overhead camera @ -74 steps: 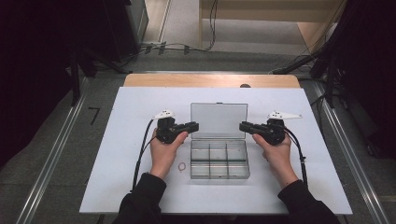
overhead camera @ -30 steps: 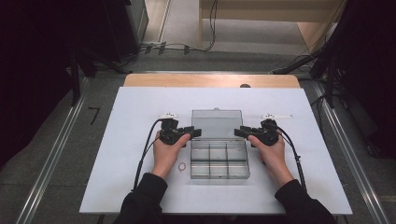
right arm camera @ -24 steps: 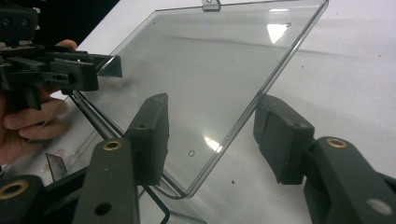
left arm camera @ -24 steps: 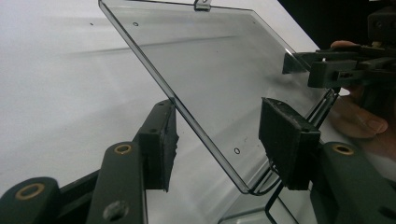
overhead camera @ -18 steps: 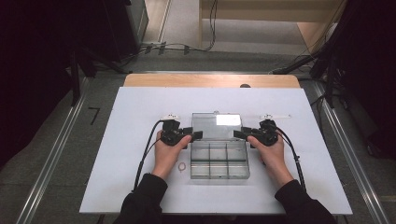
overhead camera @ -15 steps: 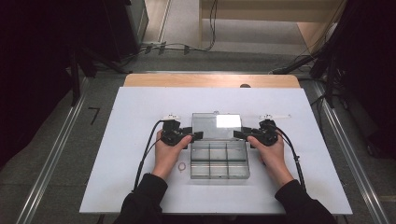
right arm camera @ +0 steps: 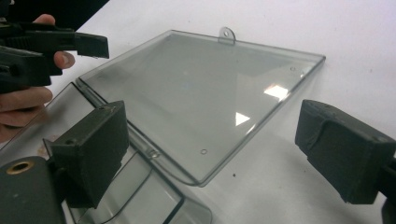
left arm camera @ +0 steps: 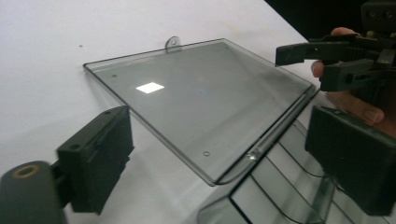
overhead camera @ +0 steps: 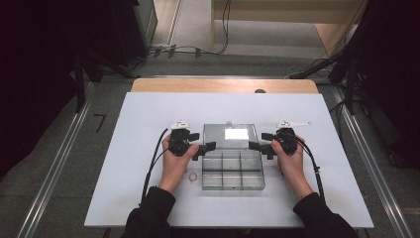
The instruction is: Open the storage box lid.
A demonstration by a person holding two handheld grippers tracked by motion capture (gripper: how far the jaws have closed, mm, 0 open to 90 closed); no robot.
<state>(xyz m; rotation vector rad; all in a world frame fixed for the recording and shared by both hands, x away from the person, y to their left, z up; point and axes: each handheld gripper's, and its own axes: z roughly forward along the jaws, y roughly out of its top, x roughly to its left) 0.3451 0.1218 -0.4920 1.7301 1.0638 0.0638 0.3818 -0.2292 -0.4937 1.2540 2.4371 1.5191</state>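
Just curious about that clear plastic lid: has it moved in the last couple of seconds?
Yes. The clear plastic lid has tilted up, its far edge nearer the box.

Both grippers, left gripper point(overhead camera: 204, 147) and right gripper point(overhead camera: 256, 146), level, facing inward, jaws wide apart.

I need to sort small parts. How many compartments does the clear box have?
6, in two rows of three inside the clear box: three just below the hinge, three nearer the person. The open lid lies behind.
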